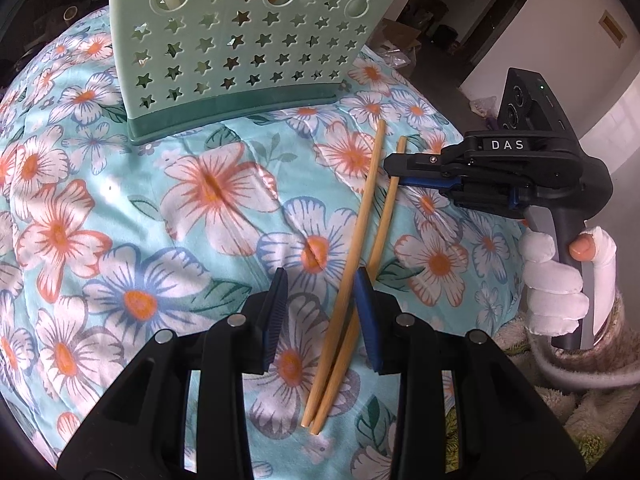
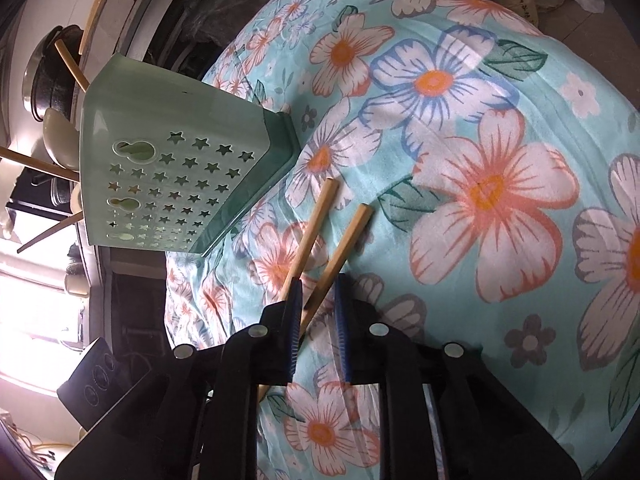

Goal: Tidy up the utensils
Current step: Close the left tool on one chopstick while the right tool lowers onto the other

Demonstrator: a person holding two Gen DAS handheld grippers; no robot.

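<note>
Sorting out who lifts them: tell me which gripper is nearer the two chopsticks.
Both at them: right gripper reaches in across their far ends, left gripper straddles the chopsticks near their near ends.

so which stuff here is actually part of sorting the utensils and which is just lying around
Part of the job:
- two chopsticks on the cloth
- green star-holed utensil holder, sticks already in it
- left gripper, right gripper

Just lying about:
- floral cloth
- dark pot
- cardboard box

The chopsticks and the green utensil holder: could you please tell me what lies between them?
Only bare floral cloth separates the chopsticks from the green utensil holder, per the left wrist view.
</note>
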